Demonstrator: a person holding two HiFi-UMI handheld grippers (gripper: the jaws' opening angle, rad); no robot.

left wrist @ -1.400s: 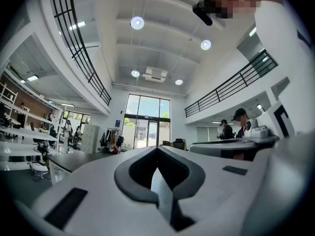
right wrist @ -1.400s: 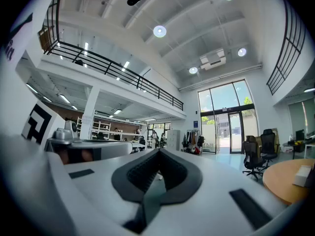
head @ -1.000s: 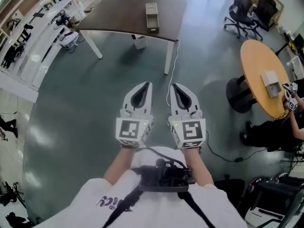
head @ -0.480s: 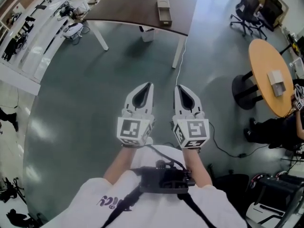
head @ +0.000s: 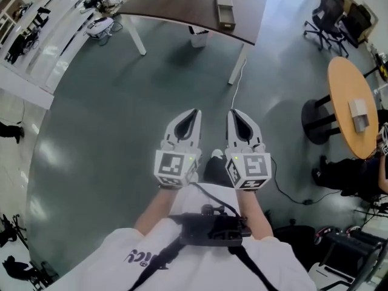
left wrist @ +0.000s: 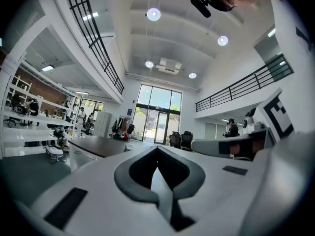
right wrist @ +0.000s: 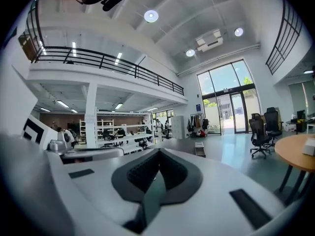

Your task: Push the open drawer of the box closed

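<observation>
Approach stage, by my reading: both grippers hang over open floor, well short of the work. Left gripper (head: 195,114) has its jaws pressed together with nothing between them. Right gripper (head: 234,114) is the same, jaws together and empty. They ride side by side, close but not touching, both pointing toward the dark bench (head: 176,5).

Box (head: 225,10) lies on the bench toward its right end, one short end close to the near edge. From here it is too small to tell which end carries the open drawer, or how far the drawer stands out.

Risks as I judge them:
- Box looks light and nothing visible pins it — a push on the drawer front may slide the whole box across the bench top instead of seating the drawer, unless the other gripper braces the opposite end.
- Closed jaw tips make a narrow contact. An off-centre push could skid off the drawer face or cock the drawer in its slot.
- Box sits close to the near edge, so a bump on arrival or a sideways knock could carry it off.
- White cable (head: 233,96) runs over the floor by the bench's right leg, near the walking line — trip hazard.
- A similar pale box (head: 359,113) sits on the round orange table (head: 345,83) off to the right, so the wrong target is possible.
</observation>
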